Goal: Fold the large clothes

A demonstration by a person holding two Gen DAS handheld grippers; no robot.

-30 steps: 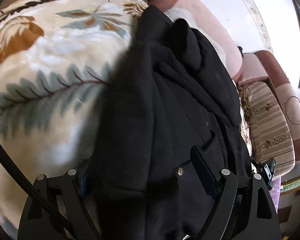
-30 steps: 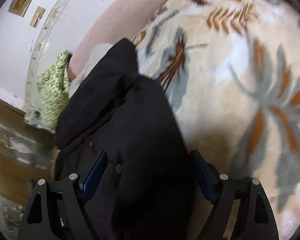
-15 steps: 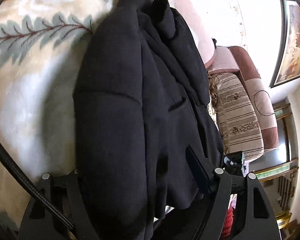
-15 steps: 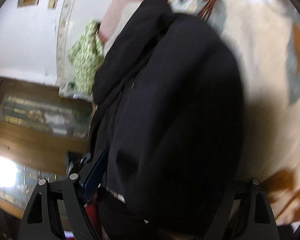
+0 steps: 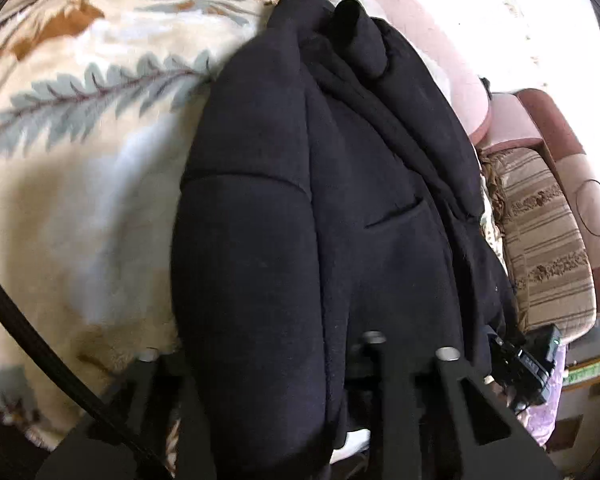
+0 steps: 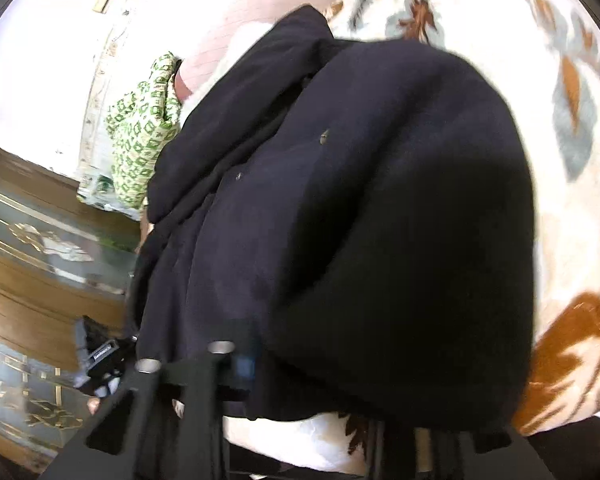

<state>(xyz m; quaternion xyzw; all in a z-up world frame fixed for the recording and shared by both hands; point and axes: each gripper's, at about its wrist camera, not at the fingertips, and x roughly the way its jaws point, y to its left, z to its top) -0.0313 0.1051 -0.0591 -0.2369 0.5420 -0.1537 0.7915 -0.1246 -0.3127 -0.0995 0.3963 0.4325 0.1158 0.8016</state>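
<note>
A large black coat lies along a sofa covered by a cream blanket with leaf print. In the left wrist view my left gripper has its jaws narrowed on the coat's near hem, and the cloth bulges over the fingers and hides the pads. In the right wrist view the same coat fills the middle. My right gripper is closed on the coat's near edge, with its right finger buried under the fabric. The other gripper shows at the coat's right side.
A striped brown cushion and pink sofa back lie right of the coat. A green patterned cloth hangs at the sofa's far end. A wooden cabinet with glass stands at the left. The leaf blanket spreads to the right.
Both grippers went from open around the coat's edge to closed on it. The coat's near part bunched up and lifted toward the cameras, which tilted and shifted.
</note>
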